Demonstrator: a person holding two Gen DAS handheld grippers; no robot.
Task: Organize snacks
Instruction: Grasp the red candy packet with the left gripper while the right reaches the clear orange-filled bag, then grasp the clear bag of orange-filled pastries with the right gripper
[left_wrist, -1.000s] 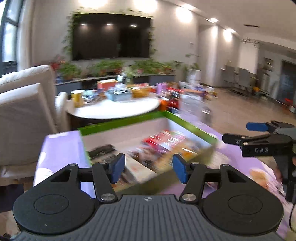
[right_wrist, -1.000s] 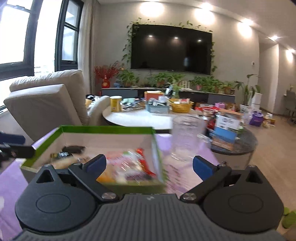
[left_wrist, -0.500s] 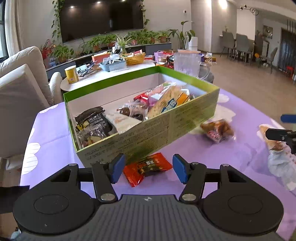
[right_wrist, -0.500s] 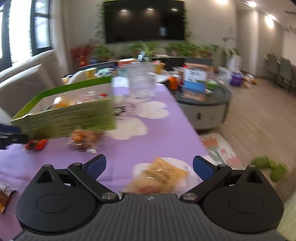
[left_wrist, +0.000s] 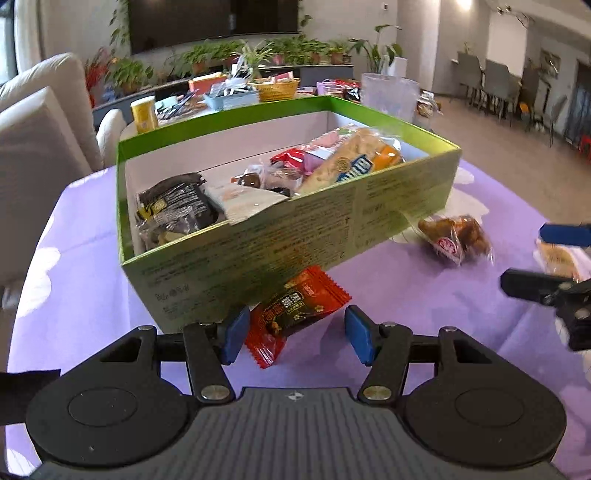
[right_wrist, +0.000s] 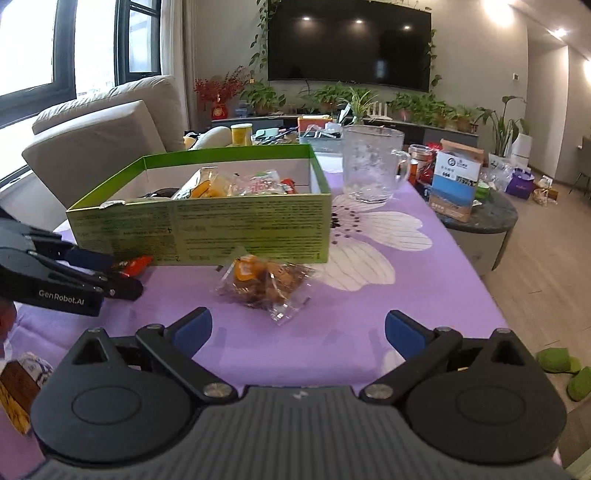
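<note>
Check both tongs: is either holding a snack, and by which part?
Nothing is held. The left tongs stand open around the red packet, not pressing it; the right tongs are open and empty.

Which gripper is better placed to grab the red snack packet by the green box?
Left. The left gripper is open with the red snack packet lying between its fingers, beside the green box. The right gripper, also open, faces the clear-wrapped pastry instead.
</note>
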